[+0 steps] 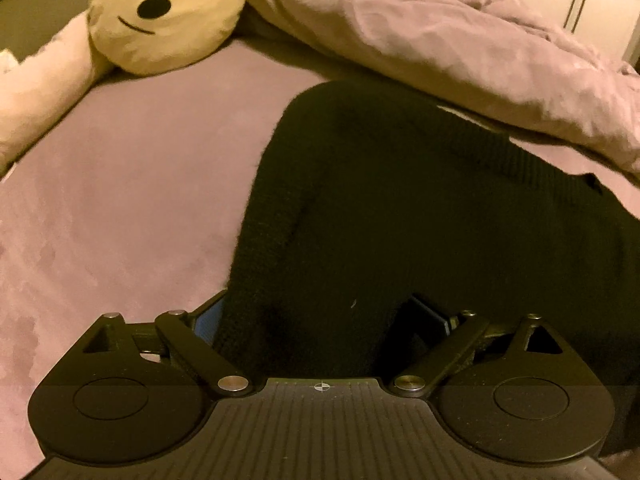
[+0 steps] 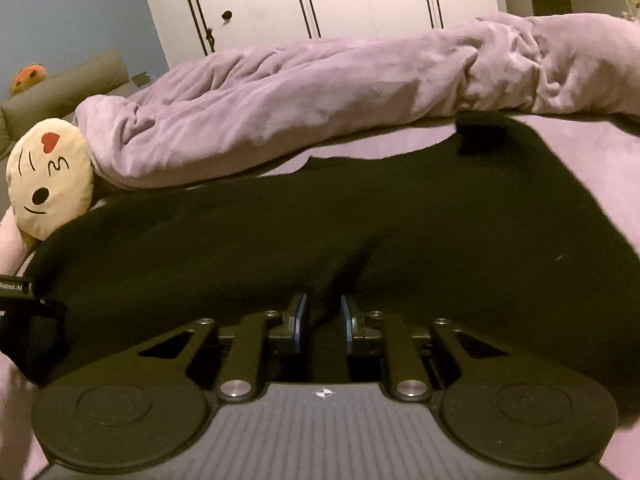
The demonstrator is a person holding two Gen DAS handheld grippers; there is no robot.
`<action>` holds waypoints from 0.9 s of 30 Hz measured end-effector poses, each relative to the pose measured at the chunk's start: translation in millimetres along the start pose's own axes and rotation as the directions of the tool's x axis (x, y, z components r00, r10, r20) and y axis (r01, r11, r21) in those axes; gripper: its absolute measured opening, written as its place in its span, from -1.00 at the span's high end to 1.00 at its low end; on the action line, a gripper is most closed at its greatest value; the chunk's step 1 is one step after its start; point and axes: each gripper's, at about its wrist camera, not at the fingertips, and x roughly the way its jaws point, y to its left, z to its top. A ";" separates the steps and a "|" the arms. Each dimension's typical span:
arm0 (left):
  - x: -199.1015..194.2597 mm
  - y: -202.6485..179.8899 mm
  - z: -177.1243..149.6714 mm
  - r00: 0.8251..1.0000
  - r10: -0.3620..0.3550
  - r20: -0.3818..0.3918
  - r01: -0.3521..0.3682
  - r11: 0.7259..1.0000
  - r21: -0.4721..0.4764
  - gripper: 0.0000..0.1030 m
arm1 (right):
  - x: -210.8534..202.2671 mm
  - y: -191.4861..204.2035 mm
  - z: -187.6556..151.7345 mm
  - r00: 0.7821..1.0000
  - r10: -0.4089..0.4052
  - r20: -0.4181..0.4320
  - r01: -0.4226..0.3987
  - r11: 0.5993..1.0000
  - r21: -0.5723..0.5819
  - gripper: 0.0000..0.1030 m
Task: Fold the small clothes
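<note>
White wardrobe doors [image 2: 304,0] with dark handles close off the back of the room, and a bed with a mauve sheet [image 1: 120,184] fills the ground before them. Along the bed's far edge lies a bunched mauve duvet [image 2: 300,96], and at its left end rests a cream plush cushion [image 1: 168,12] with a stitched face and a red heart on its brow. An olive bolster [image 2: 68,88] sits beyond it near the far-left corner.

Spread flat across the middle of the sheet is a black knit garment [image 2: 360,220], its far edge just beside the duvet.

Low over the near edge of the garment, the left gripper [image 1: 320,320] has its jaws spread wide, with a fold of the black knit bunched up between them; whether the pads press it I cannot tell. The right gripper [image 2: 323,322] has its blue-lined jaws drawn close together, pinching a small ridge of the same cloth at the near edge.
</note>
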 end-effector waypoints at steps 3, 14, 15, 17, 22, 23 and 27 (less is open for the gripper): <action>-4.5 3.9 -0.8 0.999 0.037 0.000 -0.037 0.999 0.005 -0.87 | -8.6 -30.6 1.5 0.999 -0.052 0.007 0.051 0.992 0.112 0.92; -22.7 -7.1 -4.3 0.996 0.088 0.018 -0.088 0.996 -0.023 -0.87 | -20.7 -18.6 5.5 1.000 -0.021 0.005 0.019 0.975 0.224 0.70; -25.2 -8.8 -5.3 0.996 0.085 0.020 -0.085 0.996 -0.024 -0.87 | -19.7 -12.5 4.1 1.000 0.014 -0.001 -0.013 0.971 0.239 0.70; -30.6 -12.3 -8.6 0.997 0.074 0.022 -0.074 0.997 -0.018 -0.87 | -16.3 -1.2 -2.4 0.996 0.092 -0.022 -0.083 0.960 0.268 0.70; -35.5 -16.5 -16.8 0.998 0.057 0.000 -0.057 0.998 -0.006 -0.87 | -10.5 5.3 -30.8 0.982 0.172 -0.084 -0.128 0.917 0.377 0.67; -36.2 -16.1 -18.9 0.998 0.056 -0.004 -0.056 0.998 -0.001 -0.87 | -12.2 0.5 -35.6 0.982 0.173 -0.072 -0.131 0.908 0.397 0.67; -36.9 -12.8 -25.7 0.998 0.066 -0.006 -0.066 0.997 0.034 -0.87 | -17.8 -18.9 -39.5 0.986 0.160 -0.046 -0.121 0.878 0.463 0.69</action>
